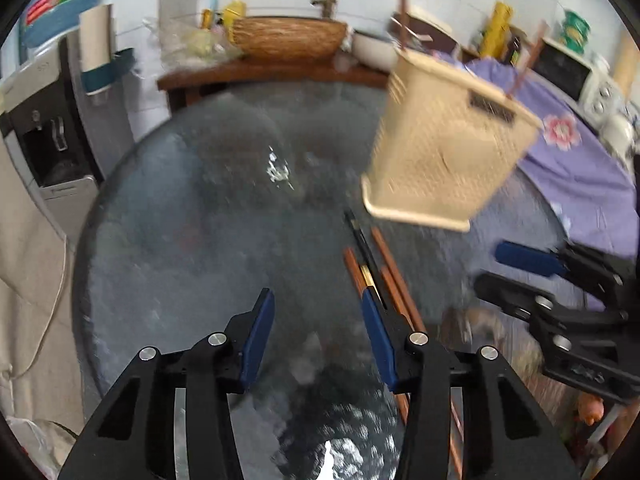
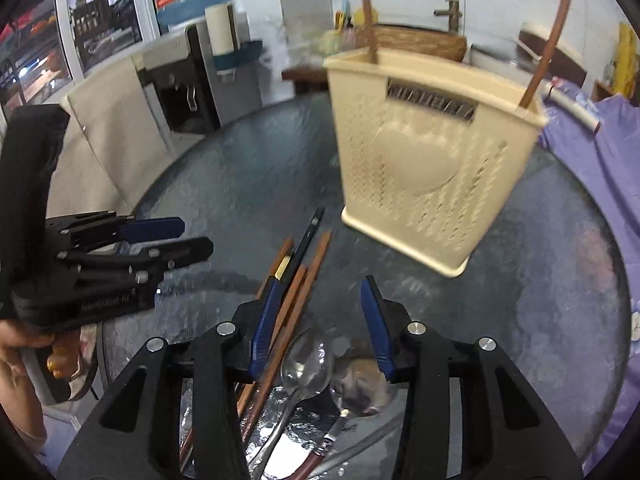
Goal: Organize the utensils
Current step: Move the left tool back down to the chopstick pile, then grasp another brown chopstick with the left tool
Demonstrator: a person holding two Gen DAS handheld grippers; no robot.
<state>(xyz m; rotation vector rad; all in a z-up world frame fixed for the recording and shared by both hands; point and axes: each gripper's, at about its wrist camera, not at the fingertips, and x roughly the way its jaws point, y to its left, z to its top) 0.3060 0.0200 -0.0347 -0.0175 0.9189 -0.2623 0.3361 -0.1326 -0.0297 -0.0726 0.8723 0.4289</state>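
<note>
A cream perforated utensil holder [image 2: 432, 160] stands on the dark glass table [image 2: 240, 184], with two brown chopsticks [image 2: 548, 52] upright in it. Several brown chopsticks [image 2: 308, 280] and a black one [image 2: 308, 236] lie in front of it. Two metal spoons [image 2: 308, 360] lie nearer. My right gripper [image 2: 320, 284] hangs open over the spoons and chopsticks, its left pad beside the chopsticks, nothing pressed. My left gripper [image 1: 316, 296] is open over bare glass, with the chopsticks [image 1: 396, 276] just beyond its right finger and the holder [image 1: 444, 140] ahead to the right.
A purple flowered cloth [image 1: 580, 168] covers the table's right side. A water dispenser [image 1: 48, 140] stands to the left, and a woven basket [image 1: 288, 36] on a wooden shelf lies behind. A microwave [image 1: 564, 68] sits at the far right. A hand [image 2: 16, 344] holds the left gripper.
</note>
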